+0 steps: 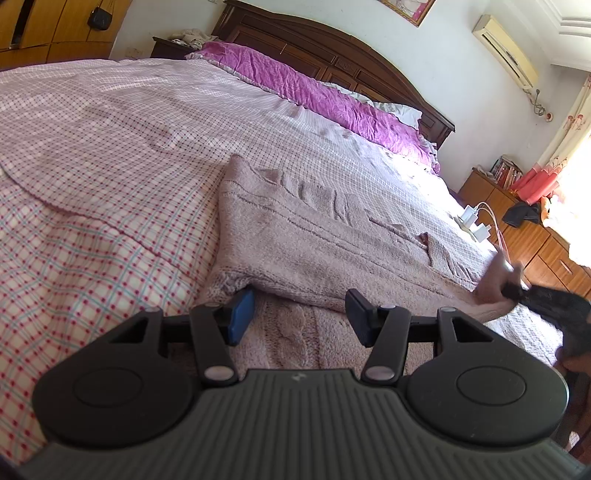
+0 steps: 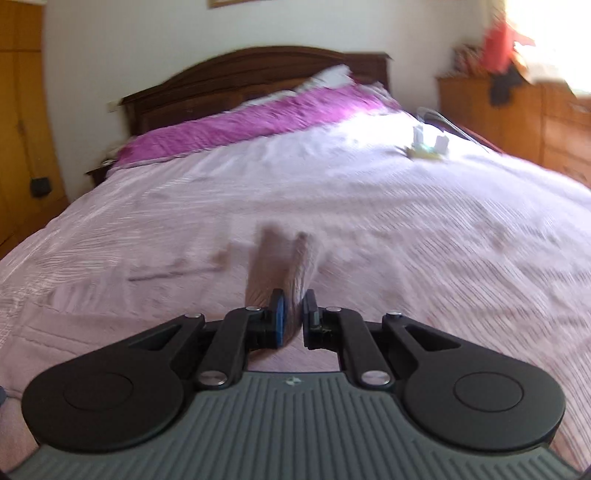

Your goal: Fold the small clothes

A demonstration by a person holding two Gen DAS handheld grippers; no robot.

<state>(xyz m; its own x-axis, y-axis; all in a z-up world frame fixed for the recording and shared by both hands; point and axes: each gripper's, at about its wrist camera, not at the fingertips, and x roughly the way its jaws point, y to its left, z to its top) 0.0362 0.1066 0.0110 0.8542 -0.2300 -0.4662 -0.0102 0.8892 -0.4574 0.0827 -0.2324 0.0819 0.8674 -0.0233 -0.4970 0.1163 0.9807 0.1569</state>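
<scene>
A dusty-pink knitted sweater (image 1: 306, 236) lies partly folded on the checked bedspread (image 1: 110, 122). My left gripper (image 1: 300, 314) is open just over the sweater's near folded edge, its fingers either side of the knit without pinching it. At the right edge of the left wrist view, my right gripper (image 1: 517, 291) holds up a corner of the sweater. In the blurred right wrist view, my right gripper (image 2: 292, 314) is shut on a strip of the pink knit (image 2: 284, 262), which rises from between the fingers.
Purple pillows (image 1: 317, 92) line the dark wooden headboard (image 1: 332, 48). White chargers with cables (image 1: 474, 221) lie near the bed's far right edge. Wooden drawers (image 1: 535, 240) stand beside the bed, and a wardrobe (image 1: 55, 29) at the far left.
</scene>
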